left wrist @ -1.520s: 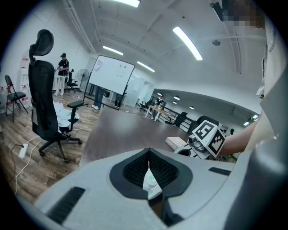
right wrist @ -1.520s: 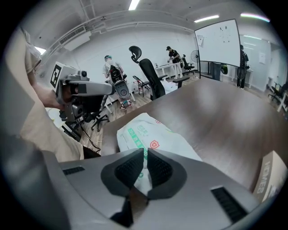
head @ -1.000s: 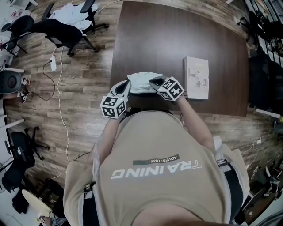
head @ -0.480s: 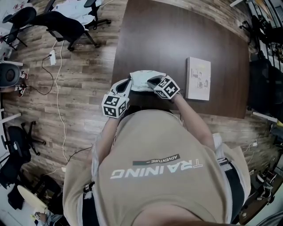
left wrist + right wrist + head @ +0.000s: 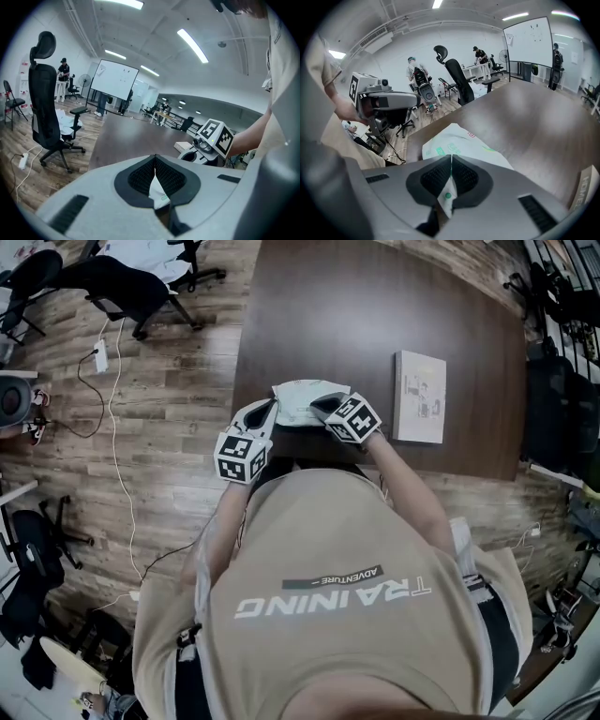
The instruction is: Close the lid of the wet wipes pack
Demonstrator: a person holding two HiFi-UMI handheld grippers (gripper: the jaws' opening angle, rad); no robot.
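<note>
While the left gripper is clamped on a thin fold of the wet wipes pack and the right gripper pinches its opposite end, the pack is held between them over the near edge of the table. Its long axis runs along that edge. No view shows the lid, so closing it probably remains to be done.

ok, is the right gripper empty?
No, the right gripper has its jaws shut on an edge of the wipes pack.
</note>
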